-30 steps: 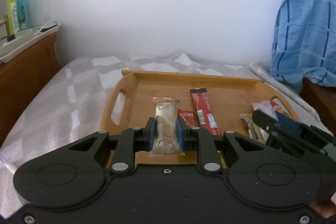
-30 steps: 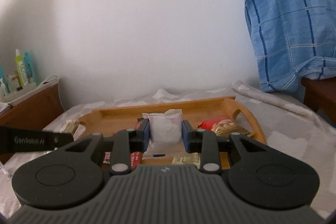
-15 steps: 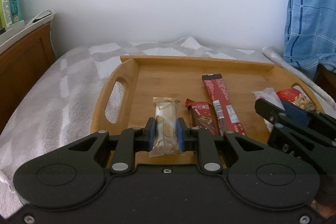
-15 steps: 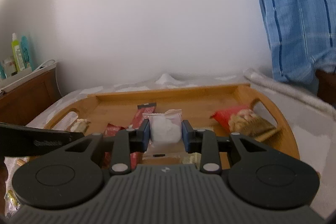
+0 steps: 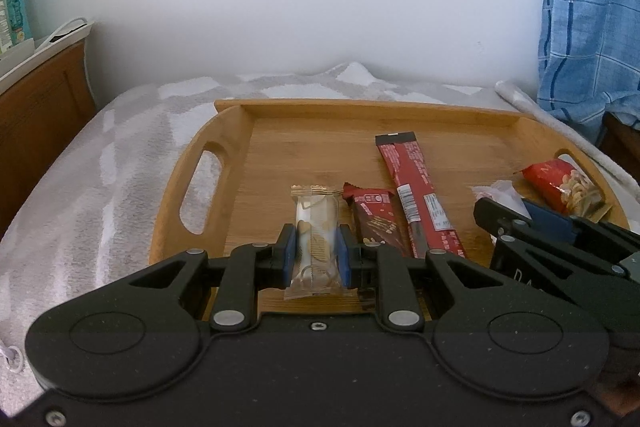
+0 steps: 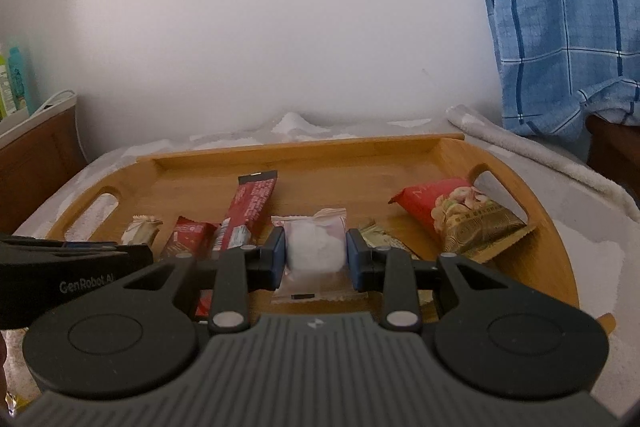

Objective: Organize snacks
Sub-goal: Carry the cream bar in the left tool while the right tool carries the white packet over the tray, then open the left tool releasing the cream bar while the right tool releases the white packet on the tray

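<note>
The left gripper's [image 5: 316,253] blue pads are clamped on a slim cream-and-gold wafer packet [image 5: 315,239], and the right gripper's [image 6: 316,255] pads pinch a soft white pillow pack [image 6: 314,247] with crimped ends. Over the last second both have come down from above the bamboo tray [image 5: 320,115] to hang low over its near edge, so in my judgement each snack is about to be set down. Beside the wafer lie a short dark-red glossy bar [image 5: 374,217] and a long red stick pack [image 5: 416,187]; a crinkled red nut bag [image 6: 460,215] sits by the right handle.
</note>
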`<state>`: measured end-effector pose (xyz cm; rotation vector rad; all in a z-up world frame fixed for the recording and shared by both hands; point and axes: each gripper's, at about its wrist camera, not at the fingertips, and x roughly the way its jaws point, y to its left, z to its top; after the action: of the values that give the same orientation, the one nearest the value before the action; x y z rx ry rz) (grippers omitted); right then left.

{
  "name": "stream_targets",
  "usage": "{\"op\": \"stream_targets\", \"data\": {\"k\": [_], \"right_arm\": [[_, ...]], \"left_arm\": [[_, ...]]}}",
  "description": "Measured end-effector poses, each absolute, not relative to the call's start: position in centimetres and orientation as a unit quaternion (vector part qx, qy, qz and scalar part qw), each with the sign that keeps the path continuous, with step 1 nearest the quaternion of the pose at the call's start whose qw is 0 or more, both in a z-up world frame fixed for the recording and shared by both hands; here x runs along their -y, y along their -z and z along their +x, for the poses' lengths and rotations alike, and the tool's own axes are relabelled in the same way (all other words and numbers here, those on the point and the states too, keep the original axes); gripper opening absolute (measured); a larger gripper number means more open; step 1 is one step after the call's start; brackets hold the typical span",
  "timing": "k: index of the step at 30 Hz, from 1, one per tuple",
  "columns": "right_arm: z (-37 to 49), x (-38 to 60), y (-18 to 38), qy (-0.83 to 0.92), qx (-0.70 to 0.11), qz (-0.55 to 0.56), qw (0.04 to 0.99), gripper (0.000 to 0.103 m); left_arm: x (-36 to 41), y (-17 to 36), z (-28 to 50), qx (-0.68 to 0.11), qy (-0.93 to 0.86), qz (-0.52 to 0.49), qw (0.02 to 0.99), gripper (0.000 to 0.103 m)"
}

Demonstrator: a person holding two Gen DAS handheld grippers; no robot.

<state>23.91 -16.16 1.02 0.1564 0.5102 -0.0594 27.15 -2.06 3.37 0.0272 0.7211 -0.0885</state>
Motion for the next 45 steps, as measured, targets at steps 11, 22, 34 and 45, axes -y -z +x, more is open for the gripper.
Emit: {"op": "stream_targets", "data": {"k": [11,22,34,45], "right_arm": [[24.6,17.4,-0.9,0.050,-0.266,0.091,0.958,0.037],[25.0,18.4,-0.7,0.076,-0.269,0.093,0.956,0.038],[24.6,18.4,-0.9,0.072,-0.259,0.092,0.959,0.058],[21.9,18.3,-2.5,0.049,-0.230,0.092,0.968,0.074]], "left_arm": [[2.2,-3.1,27.4,-0.355,0.043,0.015,0.934,0.020],[2.4,-3.0,27.7,-0.354,0.043,0.018,0.934,0.021],[2.1,-3.7,27.0,-0.345,0.034,0.034,0.937,0.044],[1.8,-6.7,23.1,-0.320,0.054,0.022,0.946,0.083]]}}
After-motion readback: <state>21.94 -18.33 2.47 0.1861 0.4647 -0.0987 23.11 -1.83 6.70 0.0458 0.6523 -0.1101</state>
